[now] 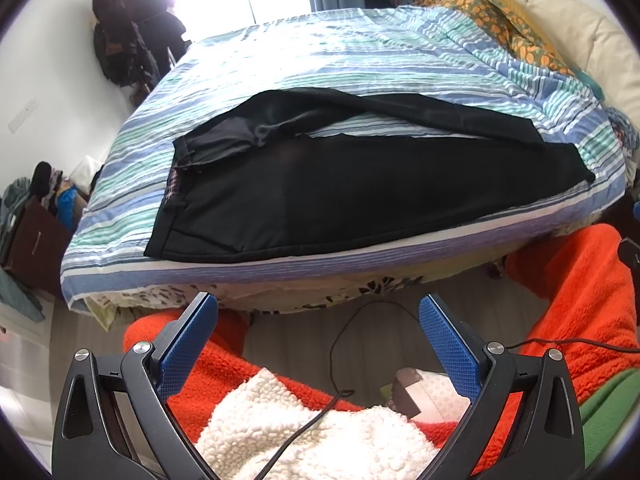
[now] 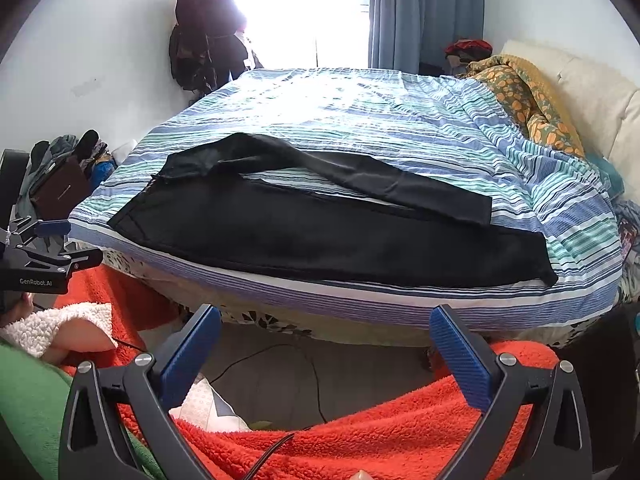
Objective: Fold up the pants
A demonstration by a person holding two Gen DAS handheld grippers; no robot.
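Black pants (image 1: 340,192) lie spread on the striped bed near its front edge, waistband at the left, legs running right. The far leg is splayed away from the near one, showing a wedge of bedding between them. In the right wrist view the same pants (image 2: 320,236) stretch across the bed's front. My left gripper (image 1: 318,312) hovers open below the bed edge, nothing between its blue pads. My right gripper (image 2: 324,324) is also open and empty, short of the mattress edge. The left gripper (image 2: 52,236) shows at the far left of the right wrist view.
The bed's striped blue-green cover (image 1: 320,60) has an orange-patterned blanket (image 1: 500,12) and cream headboard (image 2: 592,92) at the right. A person's orange fleece legs (image 2: 360,432) and a black cable (image 1: 344,344) are below. Clothes hang in the corner (image 2: 208,40); clutter lies at the left (image 1: 36,208).
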